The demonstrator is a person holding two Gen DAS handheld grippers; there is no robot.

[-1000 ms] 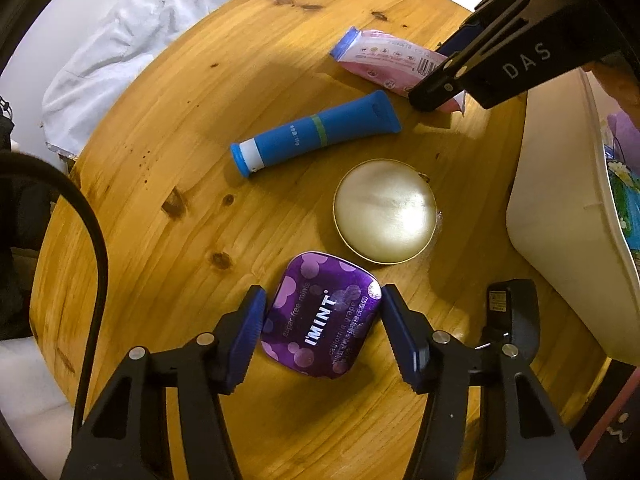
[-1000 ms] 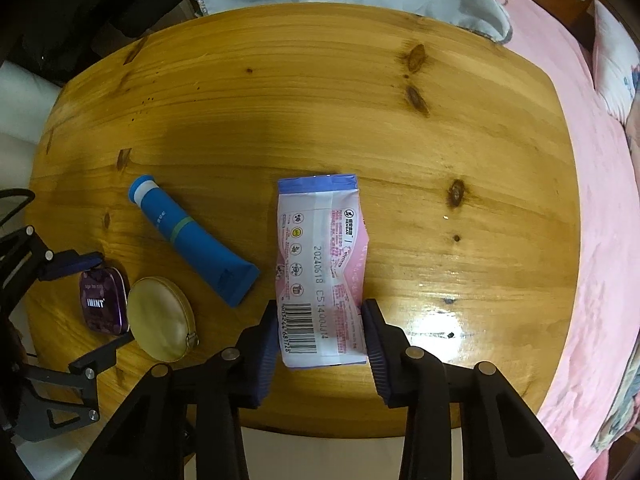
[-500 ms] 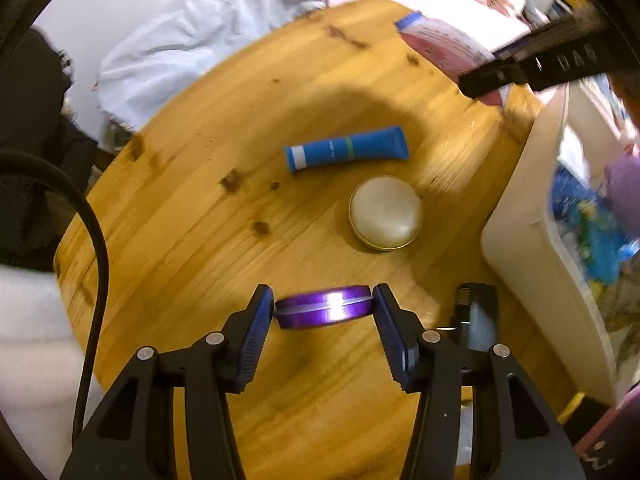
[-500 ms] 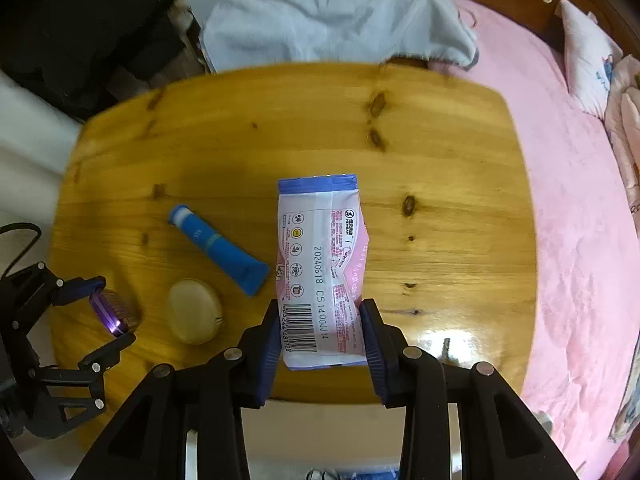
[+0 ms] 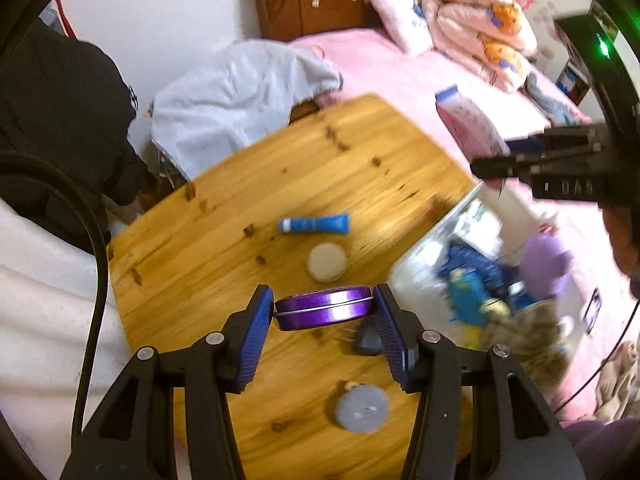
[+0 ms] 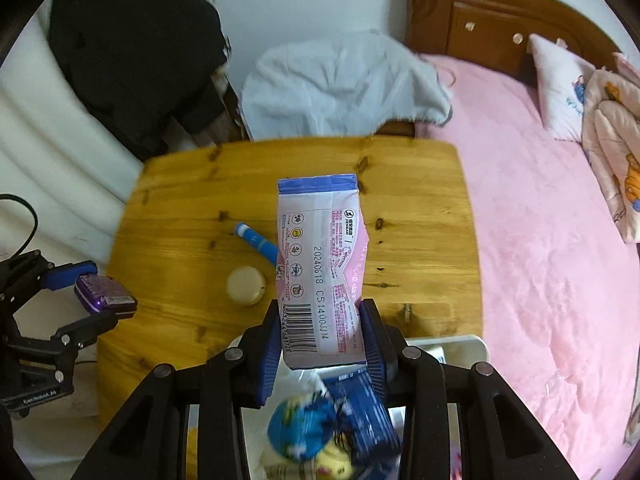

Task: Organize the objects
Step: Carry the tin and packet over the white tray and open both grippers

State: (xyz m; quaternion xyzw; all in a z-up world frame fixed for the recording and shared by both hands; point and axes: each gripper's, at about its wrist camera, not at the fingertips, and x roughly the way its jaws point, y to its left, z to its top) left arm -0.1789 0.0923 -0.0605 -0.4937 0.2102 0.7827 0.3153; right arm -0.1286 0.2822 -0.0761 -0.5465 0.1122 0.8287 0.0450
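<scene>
A purple mint tin (image 5: pixel 325 307) is clamped edge-on between the blue pads of the left gripper (image 5: pixel 324 330), clear of the wooden table (image 5: pixel 224 216) below it; its jaws have just been closing onto the tin. In the right wrist view the right gripper (image 6: pixel 322 340) is closed on the lower end of a pink and white tissue pack (image 6: pixel 320 268), which is held lifted above the table's near edge. The pack's back face is turned to the camera, with a barcode, a printed date code and a blue band across its far end.

On the honey-coloured, knotted tabletop a grey round object (image 5: pixel 362 408) lies nearest in the left wrist view, then a cream round compact (image 5: pixel 327 263) and, just beyond it, a blue tube (image 5: pixel 314 225) with a white cap. A small dark object (image 5: pixel 368 338) is half hidden behind the left gripper's right pad and cannot be identified. A white bin (image 5: pixel 416 256) stands against the table's edge; its contents are blurred, and only blue, purple and yellow shapes can be made out.

Beyond the table a pale grey cloth (image 6: pixel 340 84) is draped over a piece of furniture that is hidden. A bed with a pink sheet (image 6: pixel 532 184), a pillow (image 6: pixel 560 88) and a dark wooden headboard (image 6: pixel 472 20) fills the far right. Dark clothing (image 6: pixel 132 52) hangs at the far left against a white wall.
</scene>
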